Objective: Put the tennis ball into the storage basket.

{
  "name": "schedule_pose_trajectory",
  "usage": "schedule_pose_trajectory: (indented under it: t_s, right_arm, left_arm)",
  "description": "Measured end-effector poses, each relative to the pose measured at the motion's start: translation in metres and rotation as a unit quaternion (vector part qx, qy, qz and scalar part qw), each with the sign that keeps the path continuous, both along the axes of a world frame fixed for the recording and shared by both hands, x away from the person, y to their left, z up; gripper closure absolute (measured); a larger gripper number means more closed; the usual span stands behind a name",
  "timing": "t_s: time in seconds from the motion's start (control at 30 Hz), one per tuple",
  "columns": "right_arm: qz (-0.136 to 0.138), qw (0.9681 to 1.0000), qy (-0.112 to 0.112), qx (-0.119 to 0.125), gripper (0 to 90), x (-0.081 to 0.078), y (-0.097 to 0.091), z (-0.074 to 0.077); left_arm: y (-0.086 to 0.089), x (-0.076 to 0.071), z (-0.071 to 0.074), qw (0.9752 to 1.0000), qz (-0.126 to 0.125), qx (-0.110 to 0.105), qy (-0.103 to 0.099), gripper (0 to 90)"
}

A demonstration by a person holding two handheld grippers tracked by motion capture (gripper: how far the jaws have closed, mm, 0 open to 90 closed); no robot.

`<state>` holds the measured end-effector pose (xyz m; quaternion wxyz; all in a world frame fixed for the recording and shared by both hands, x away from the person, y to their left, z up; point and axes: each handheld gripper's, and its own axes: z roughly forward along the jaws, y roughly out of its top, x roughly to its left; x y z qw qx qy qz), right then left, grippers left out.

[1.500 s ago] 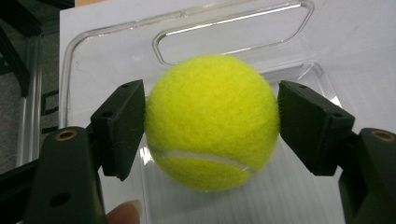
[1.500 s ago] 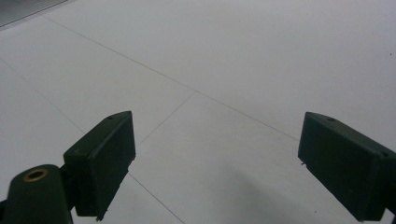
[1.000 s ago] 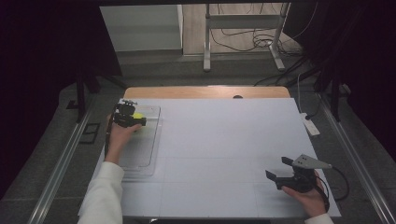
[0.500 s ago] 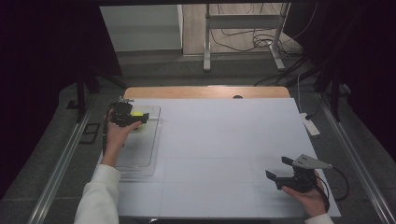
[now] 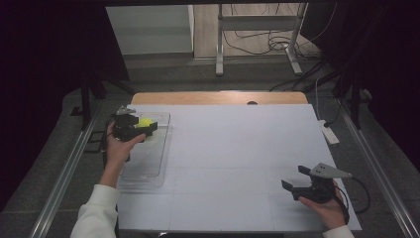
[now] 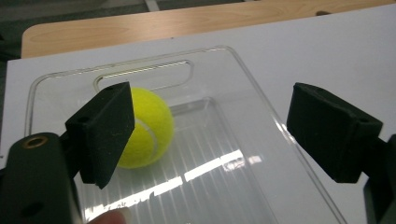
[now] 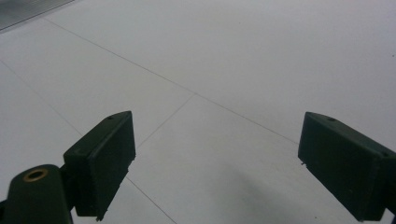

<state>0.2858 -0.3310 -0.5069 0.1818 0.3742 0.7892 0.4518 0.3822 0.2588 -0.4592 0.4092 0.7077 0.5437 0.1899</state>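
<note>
A yellow tennis ball [image 6: 147, 128] lies at the far end of a clear plastic tray [image 6: 261, 154] on the left side of the white table. My left gripper [image 6: 210, 121] hovers just above the tray, open; its jaws have just been opening. The ball sits past the left pad, not between the two. From the high view the ball [image 5: 145, 121] shows at the fingertips of the left gripper [image 5: 148, 128], over the tray [image 5: 148, 166]. My right gripper [image 5: 293, 178] is held low at the table's near right, open, with bare white sheet under its jaws [image 7: 215, 154].
A white sheet [image 5: 237, 148] covers the table, with a wooden strip [image 5: 218, 97] showing at the far edge. A white power strip [image 5: 329, 134] lies at the right edge. Metal rails run along both sides, and stand legs and cables are on the floor beyond.
The left gripper has opened and let go of the ball, which now rests in the tray. The left hand has drawn back a little and risen. The right gripper has stayed put.
</note>
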Motion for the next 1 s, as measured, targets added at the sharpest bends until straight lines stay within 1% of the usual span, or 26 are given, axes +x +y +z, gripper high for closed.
schedule_pose_trajectory:
  t_s: [0.13, 0.2, 0.37, 0.47, 0.53, 0.57, 0.6, 0.63, 0.7, 0.73, 0.77, 0.87, 1.0]
  right_arm:
    - [0.001, 1.0, -0.001, 0.003, 11.8, 0.0, 0.0, 0.0]
    - [0.002, 1.0, -0.002, 0.003, 11.8, -0.001, 0.0, 0.001]
    - [0.003, 1.0, -0.002, 0.006, 11.8, -0.001, -0.001, 0.001]
    - [0.004, 1.0, -0.002, 0.007, 11.8, -0.001, -0.001, 0.001]
    - [0.005, 1.0, -0.003, 0.008, 11.8, -0.001, -0.001, 0.001]
    - [0.005, 0.9999, -0.003, 0.009, 11.8, -0.001, -0.001, 0.002]
    - [0.005, 0.9999, -0.003, 0.009, 11.8, -0.001, -0.001, 0.002]
    - [0.005, 0.9999, -0.004, 0.01, 11.8, -0.001, -0.001, 0.002]
    - [0.005, 0.9999, -0.004, 0.011, 11.8, -0.002, -0.001, 0.003]
    - [0.005, 0.9999, -0.004, 0.011, 11.8, -0.002, -0.001, 0.003]
    - [0.005, 0.9999, -0.005, 0.011, 11.8, -0.002, -0.001, 0.003]
    - [0.006, 0.9999, -0.007, 0.01, 11.8, -0.003, 0.0, 0.004]
    - [0.007, 0.9999, -0.007, 0.009, 11.8, -0.004, 0.002, 0.005]
  left_arm:
    - [-0.002, -0.011, -0.002, 0.9998, -0.013, -0.009, -0.008, 16.4]
    - [-0.003, -0.016, -0.003, 0.9998, -0.02, -0.007, -0.007, 16.5]
    - [-0.004, -0.03, -0.004, 0.9995, -0.028, -0.015, -0.009, 16.4]
    - [-0.005, -0.041, -0.003, 0.9993, -0.033, -0.013, -0.014, 16.5]
    - [-0.007, -0.05, -0.001, 0.999, -0.037, -0.018, -0.018, 16.6]
    - [-0.007, -0.05, -0.001, 0.999, -0.037, -0.018, -0.018, 16.7]
    - [-0.008, -0.055, 0.001, 0.9988, -0.04, -0.019, -0.022, 16.7]
    - [-0.011, -0.063, 0.002, 0.9983, -0.045, -0.02, -0.03, 16.7]
    - [-0.015, -0.072, 0.002, 0.9979, -0.051, -0.018, -0.036, 16.7]
    - [-0.015, -0.072, 0.002, 0.9979, -0.051, -0.018, -0.036, 16.5]
    - [-0.017, -0.076, 0.001, 0.9977, -0.052, -0.018, -0.04, 16.5]
    - [-0.02, -0.085, -0.001, 0.9968, -0.063, -0.025, -0.043, 16.6]
    - [-0.029, -0.1, -0.007, 0.9953, -0.08, -0.028, -0.046, 16.6]
